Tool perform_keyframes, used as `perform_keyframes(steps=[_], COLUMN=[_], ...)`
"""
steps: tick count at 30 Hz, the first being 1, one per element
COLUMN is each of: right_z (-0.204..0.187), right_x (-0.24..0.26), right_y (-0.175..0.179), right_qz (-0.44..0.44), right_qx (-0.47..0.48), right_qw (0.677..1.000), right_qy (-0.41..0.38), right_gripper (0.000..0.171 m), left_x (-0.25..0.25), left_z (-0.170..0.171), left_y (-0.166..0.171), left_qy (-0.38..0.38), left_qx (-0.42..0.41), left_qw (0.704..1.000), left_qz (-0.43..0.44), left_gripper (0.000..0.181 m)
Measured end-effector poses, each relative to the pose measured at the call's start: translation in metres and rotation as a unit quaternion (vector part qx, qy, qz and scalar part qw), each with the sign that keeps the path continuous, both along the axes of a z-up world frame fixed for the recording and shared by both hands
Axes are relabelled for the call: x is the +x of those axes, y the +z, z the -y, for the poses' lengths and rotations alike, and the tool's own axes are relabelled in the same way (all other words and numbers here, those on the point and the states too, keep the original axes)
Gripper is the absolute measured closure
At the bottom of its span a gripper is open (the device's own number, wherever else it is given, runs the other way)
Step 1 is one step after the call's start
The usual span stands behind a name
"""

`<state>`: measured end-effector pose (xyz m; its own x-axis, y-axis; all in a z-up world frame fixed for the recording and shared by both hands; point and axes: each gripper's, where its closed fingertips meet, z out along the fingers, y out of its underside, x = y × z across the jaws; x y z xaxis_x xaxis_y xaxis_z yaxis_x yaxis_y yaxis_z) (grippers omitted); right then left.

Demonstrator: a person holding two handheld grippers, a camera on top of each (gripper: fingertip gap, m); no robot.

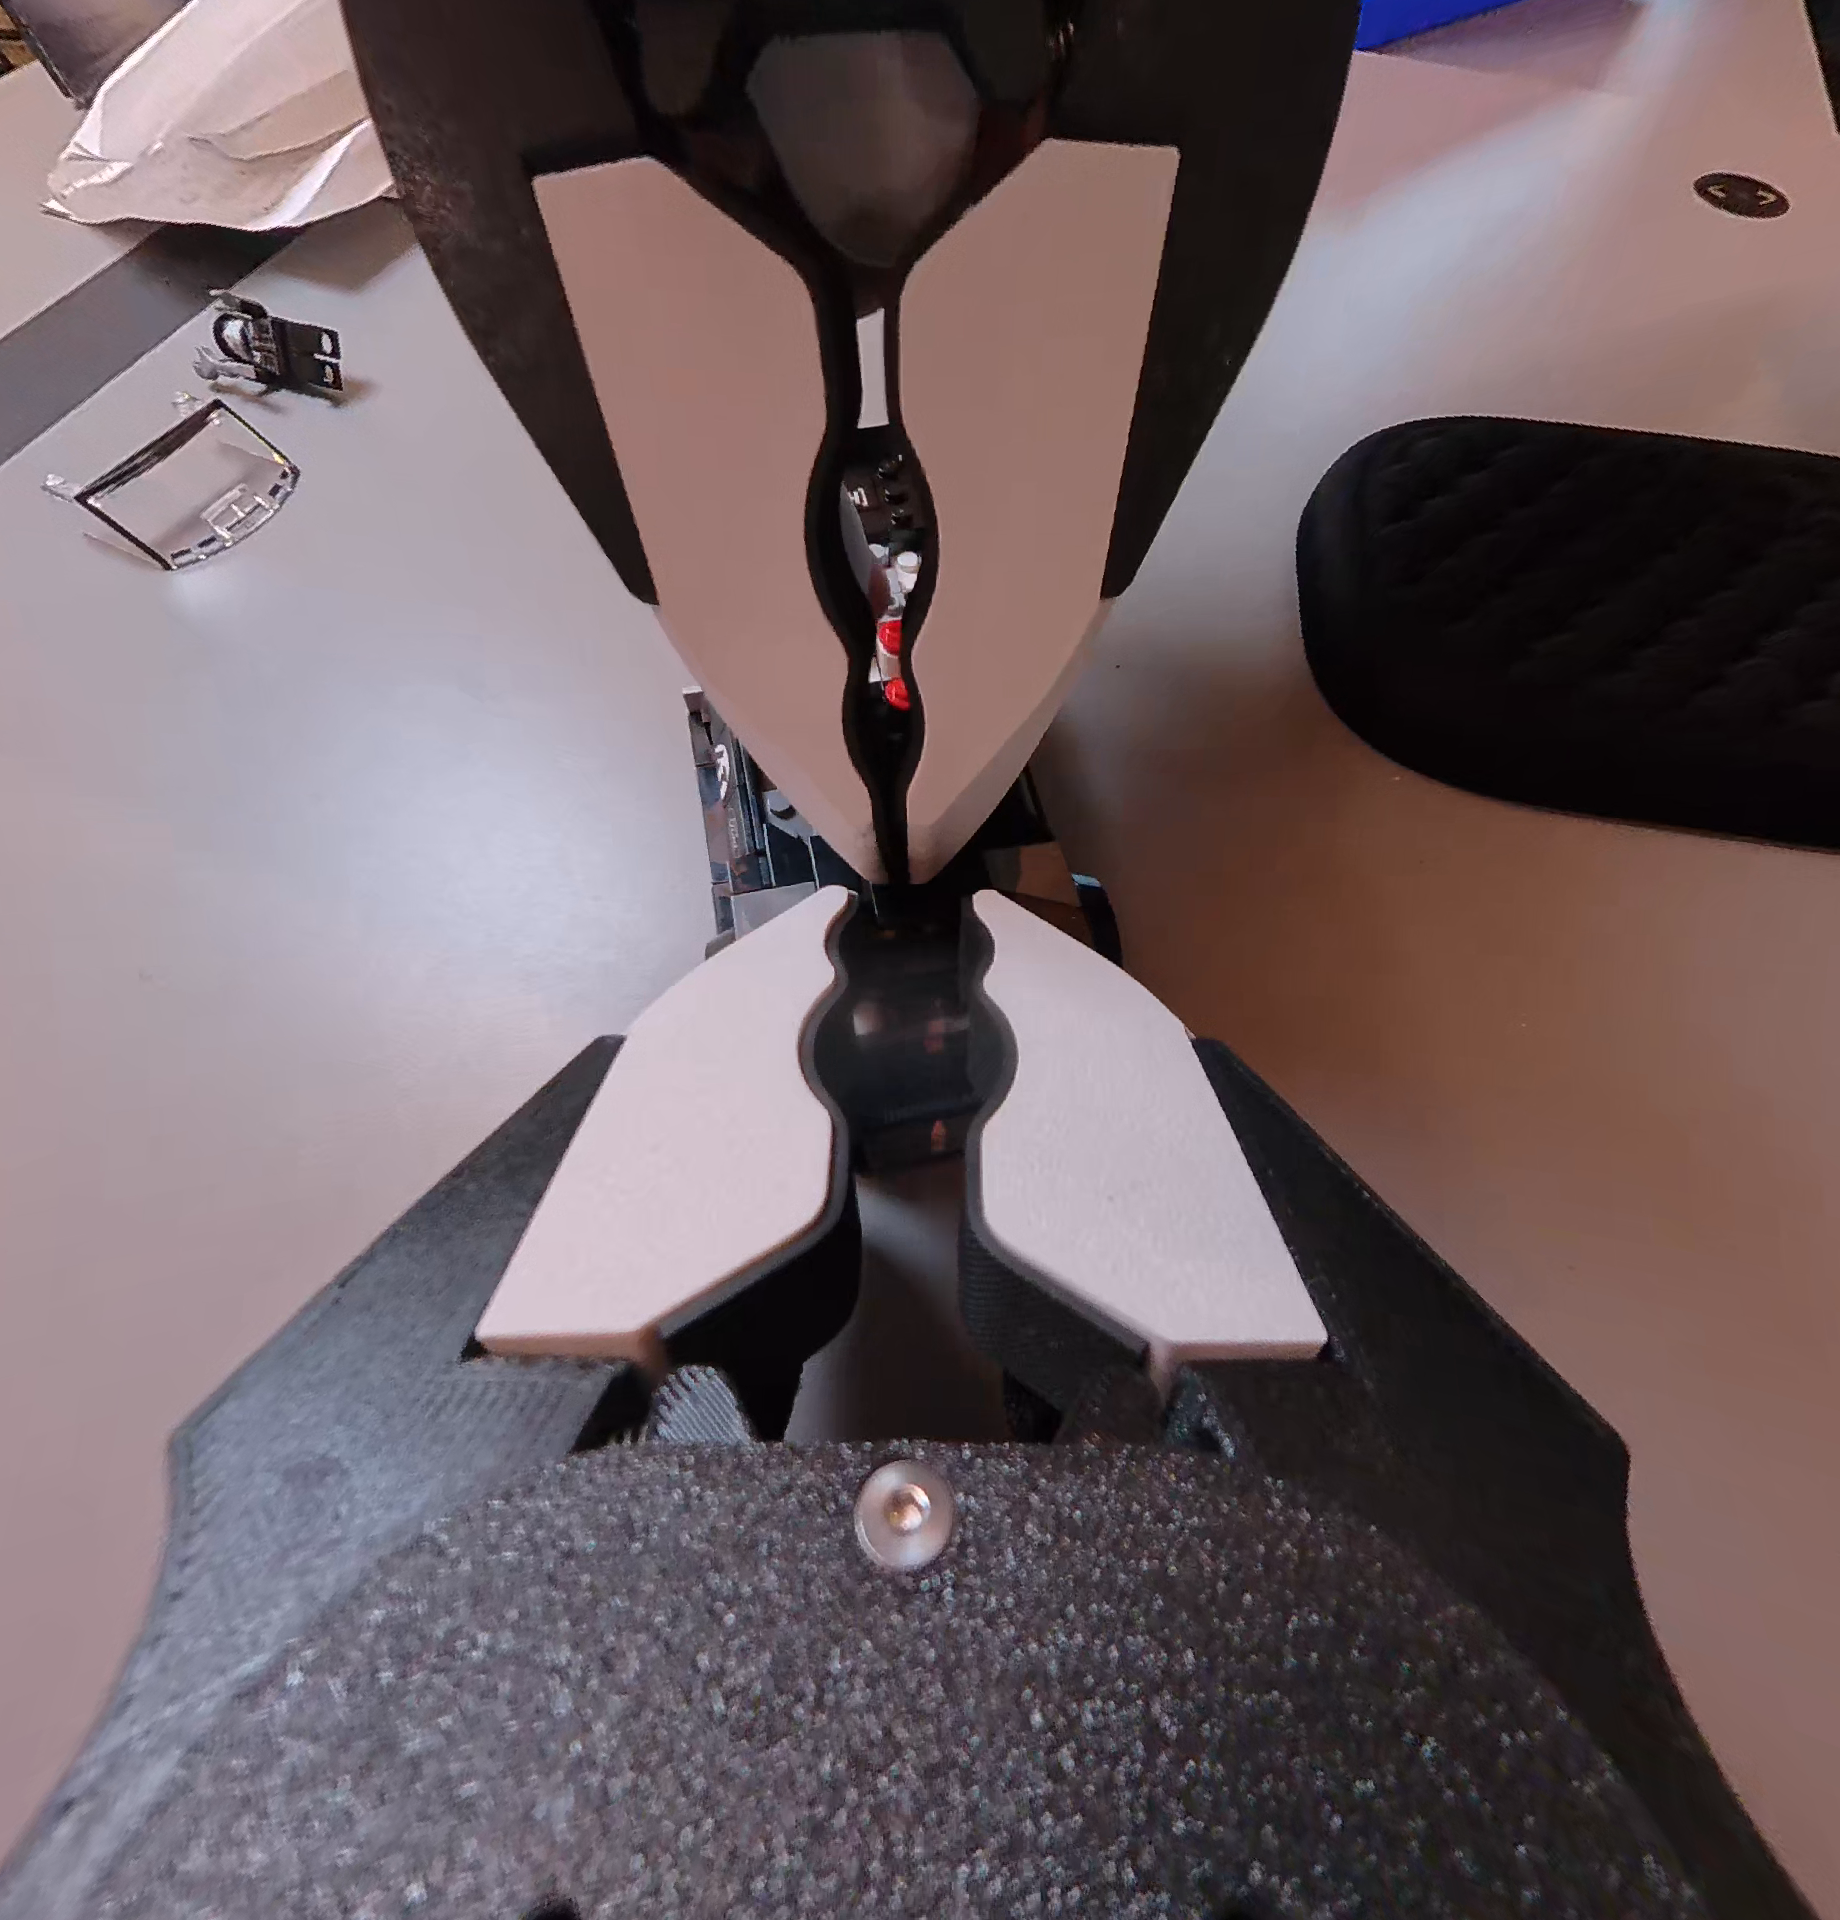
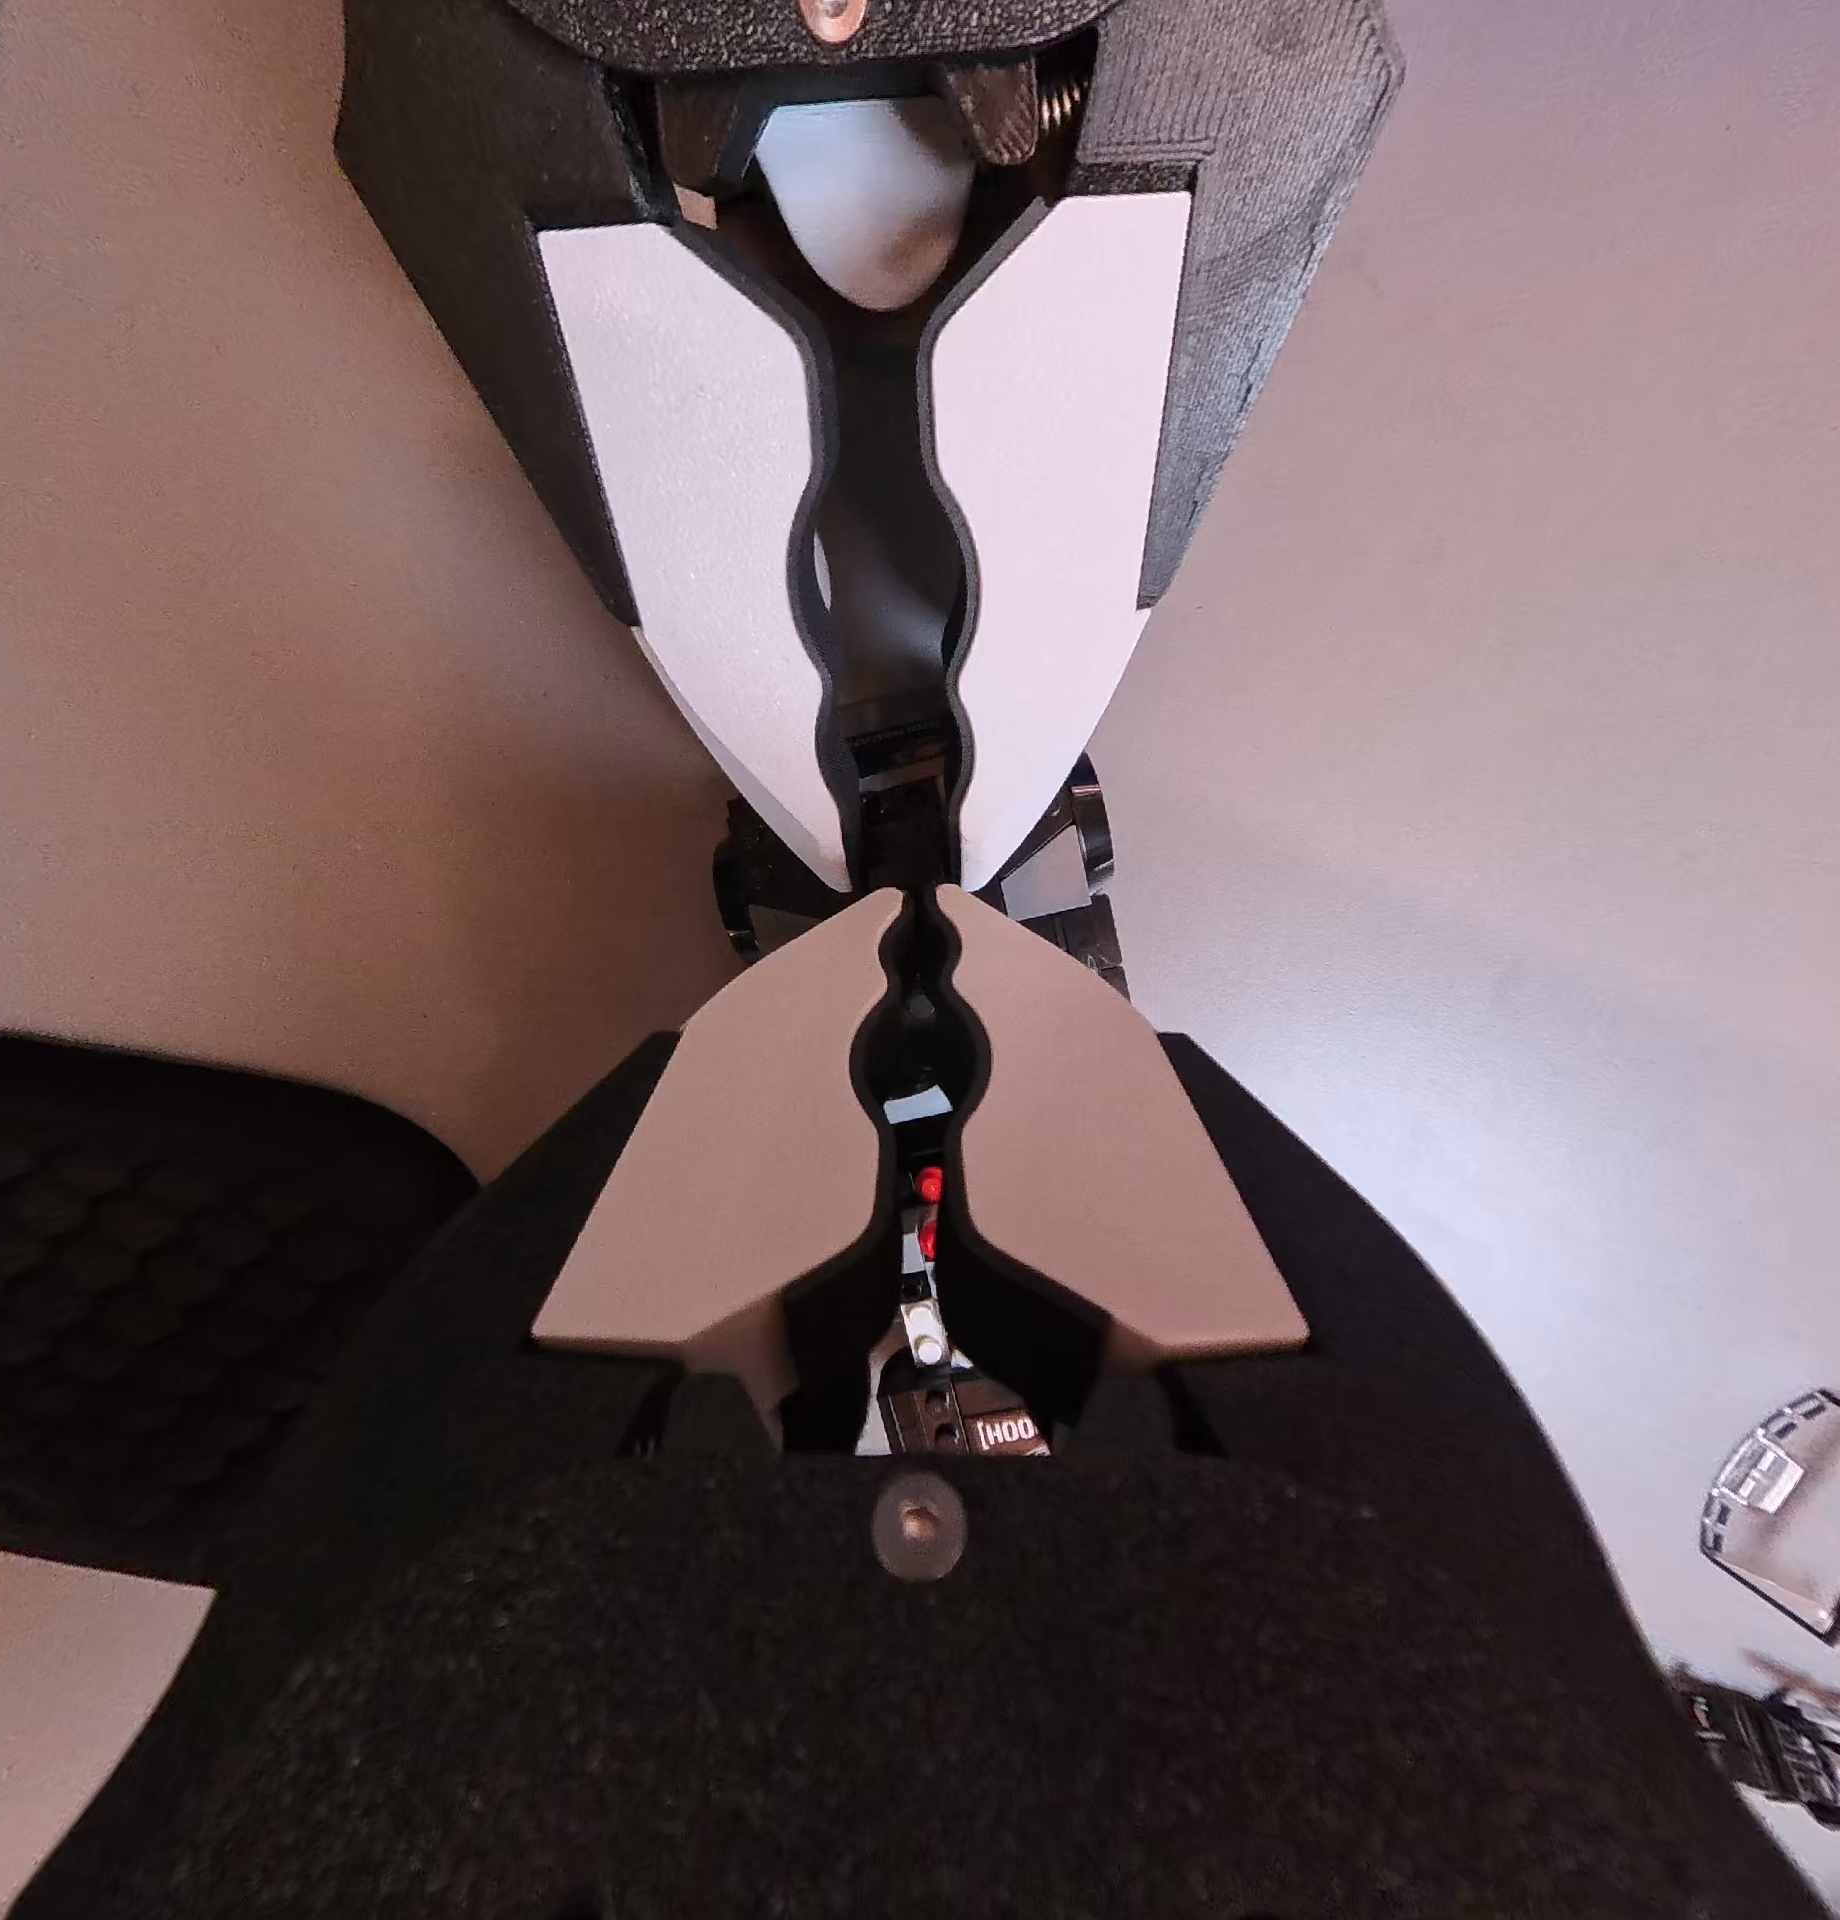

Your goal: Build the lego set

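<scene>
Both my tongs are nose to nose over the tabletop (image 1: 324,831): left tongs (image 1: 911,935) narrowed onto the black lego build (image 1: 734,821), right tongs (image 2: 921,914) nearly closed on its other end. It looks light, rigid, but liable to pop apart, so I'd grip solid stacked sections. Left view shows the crumpled bag (image 1: 220,135); both show the clear windscreen piece (image 2: 1799,1517).

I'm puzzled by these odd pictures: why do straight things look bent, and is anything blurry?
Left wrist view: wide-angle lens bows the table edges; the clear lego piece glints. Right wrist view: that clear piece is smeared near the corner; light is brighter and bluish at right.
</scene>
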<state>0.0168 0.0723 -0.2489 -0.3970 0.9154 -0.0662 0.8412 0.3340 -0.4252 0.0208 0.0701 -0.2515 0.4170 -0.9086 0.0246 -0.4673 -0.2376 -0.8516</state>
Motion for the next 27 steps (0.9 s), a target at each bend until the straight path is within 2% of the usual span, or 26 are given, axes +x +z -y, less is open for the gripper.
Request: perform_keyframes(steps=[8,12,17,19,21,22,24,27], right_z=[0.000,0.000,-0.002,-0.009,-0.014,-0.016,-0.018,-0.022], right_x=[-0.001,-0.002,-0.010,-0.008,0.001,0.007,0.020,0.044], right_y=[0.000,0.001,0.024,0.039,0.050,0.053,0.059,0.054], right_qz=[-0.003,-0.007,-0.090,-0.125,-0.153,-0.159,-0.195,-0.235], right_qx=[-0.005,-0.010,-0.080,-0.073,-0.061,-0.060,-0.043,0.012], right_qw=[1.000,1.000,0.990,0.984,0.978,0.975,0.963,0.941], right_qy=[-0.008,-0.019,-0.075,-0.099,-0.125,-0.147,-0.181,-0.244], right_gripper=[0.171,0.171,0.171,0.171,0.121,0.106,0.093,0.088], left_x=[0.000,0.001,-0.001,-0.005,-0.011,-0.013,-0.016,-0.016], left_z=[0.000,0.001,0.001,0.001,0.002,0.003,0.004,0.007], left_y=[0.000,0.001,0.006,0.006,0.005,0.004,0.001,-0.009], left_qy=[-0.001,-0.004,0.001,0.008,0.015,0.016,0.020,0.021], left_qx=[0.004,0.000,0.008,0.014,0.018,0.019,0.016,0.004], left_qw=[1.000,1.000,1.000,1.000,1.000,1.000,1.000,0.999], left_qz=[0.003,0.009,0.020,0.016,0.004,0.000,-0.012,-0.034], left_gripper=[0.164,0.157,0.147,0.143,0.136,0.133,0.120,0.101])
